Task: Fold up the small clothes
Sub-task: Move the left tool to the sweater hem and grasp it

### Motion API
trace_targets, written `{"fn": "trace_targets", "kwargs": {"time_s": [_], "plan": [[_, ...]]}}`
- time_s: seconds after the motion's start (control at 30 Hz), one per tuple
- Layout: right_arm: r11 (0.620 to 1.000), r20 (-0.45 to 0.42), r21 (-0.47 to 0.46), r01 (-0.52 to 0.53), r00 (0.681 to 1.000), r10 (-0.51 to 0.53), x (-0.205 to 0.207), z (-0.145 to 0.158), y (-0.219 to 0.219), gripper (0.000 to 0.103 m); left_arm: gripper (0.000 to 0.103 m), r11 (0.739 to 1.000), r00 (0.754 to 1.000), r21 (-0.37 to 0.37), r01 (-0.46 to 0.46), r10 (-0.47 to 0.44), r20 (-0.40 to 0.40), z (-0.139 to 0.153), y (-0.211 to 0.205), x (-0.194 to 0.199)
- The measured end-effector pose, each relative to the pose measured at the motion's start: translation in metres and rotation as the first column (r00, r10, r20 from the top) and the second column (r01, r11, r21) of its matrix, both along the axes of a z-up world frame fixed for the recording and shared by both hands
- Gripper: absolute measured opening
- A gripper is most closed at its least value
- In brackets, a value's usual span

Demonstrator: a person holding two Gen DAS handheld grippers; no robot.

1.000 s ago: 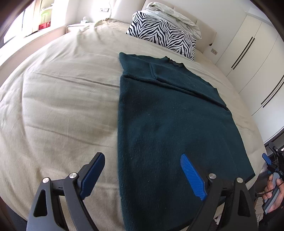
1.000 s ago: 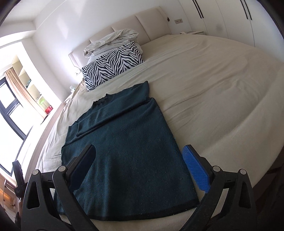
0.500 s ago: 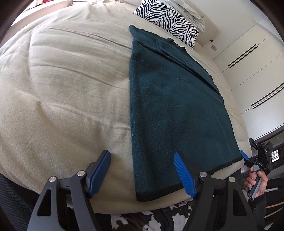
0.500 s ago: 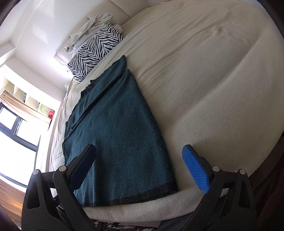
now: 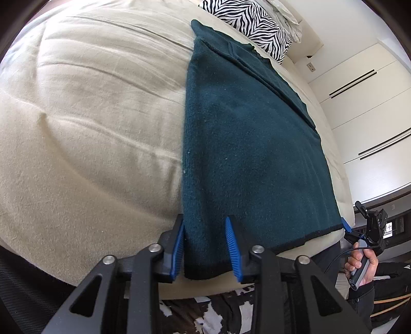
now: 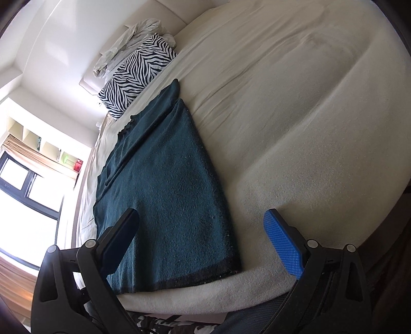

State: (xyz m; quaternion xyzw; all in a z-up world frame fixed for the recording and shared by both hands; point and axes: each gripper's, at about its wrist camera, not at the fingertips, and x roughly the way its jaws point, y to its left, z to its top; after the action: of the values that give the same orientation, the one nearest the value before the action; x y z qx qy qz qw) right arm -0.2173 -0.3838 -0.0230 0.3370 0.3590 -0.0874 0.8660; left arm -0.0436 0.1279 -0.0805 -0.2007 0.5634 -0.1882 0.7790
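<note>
At the near edge of the bed [image 5: 90,128], a dark teal sweater [image 5: 244,144] lies flat and lengthwise on the cream cover, its hem along that edge and its collar end toward the zebra-print pillow [image 5: 246,23] at the headboard end. A sleeve is folded across the upper part of the garment.

The left tongs [image 5: 205,226] point steeply down at the hem corner on the sweater's left side. Their blue pads straddle that corner: one pad sits right at the side edge of the knit, the other lies over the cloth a little way in. The jaws are closing with the corner between them, a gap still showing, so the cloth is not yet pinched.

The right tongs [image 6: 203,226] tilt down over the other hem corner, rolled somewhat to one side. Their jaws stand wide apart, one finger over the knit and the blue pad [image 6: 282,244] over bare cover beside the sweater, with the corner lying between and below them; whether they touch it cannot be told. In the left wrist view, a hand [image 5: 359,264] in a dark sleeve grips the handle of the right tongs just past the bed's edge.
</note>
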Motion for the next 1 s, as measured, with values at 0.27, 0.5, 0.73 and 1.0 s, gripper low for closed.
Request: {"fn": "trace_targets", "kwargs": {"time_s": [0.27,0.5,0.73,1.0], "plan": [[1.000,-0.045,0.011,-0.020,0.999,0.020,-0.003,-0.001,-0.005,0.091,0.011,1.000,1.000,-0.006,0.018,-0.018,-0.004,-0.004,-0.004,0.002],[0.994,-0.122,0.047,-0.099,0.987,0.104,0.008,-0.011,0.006,0.078,0.007,1.000,1.000,-0.005,0.028,-0.028,0.008,-0.002,-0.005,0.000],[0.987,-0.172,0.098,-0.129,0.974,0.145,0.018,-0.020,0.003,0.062,0.006,1.000,1.000,-0.030,0.010,-0.009,0.019,-0.001,0.003,0.000],[0.978,-0.160,0.173,-0.113,0.977,0.141,0.013,-0.035,-0.004,0.032,0.006,0.995,0.998,-0.098,-0.031,0.037,0.059,0.015,0.021,-0.005]]}}
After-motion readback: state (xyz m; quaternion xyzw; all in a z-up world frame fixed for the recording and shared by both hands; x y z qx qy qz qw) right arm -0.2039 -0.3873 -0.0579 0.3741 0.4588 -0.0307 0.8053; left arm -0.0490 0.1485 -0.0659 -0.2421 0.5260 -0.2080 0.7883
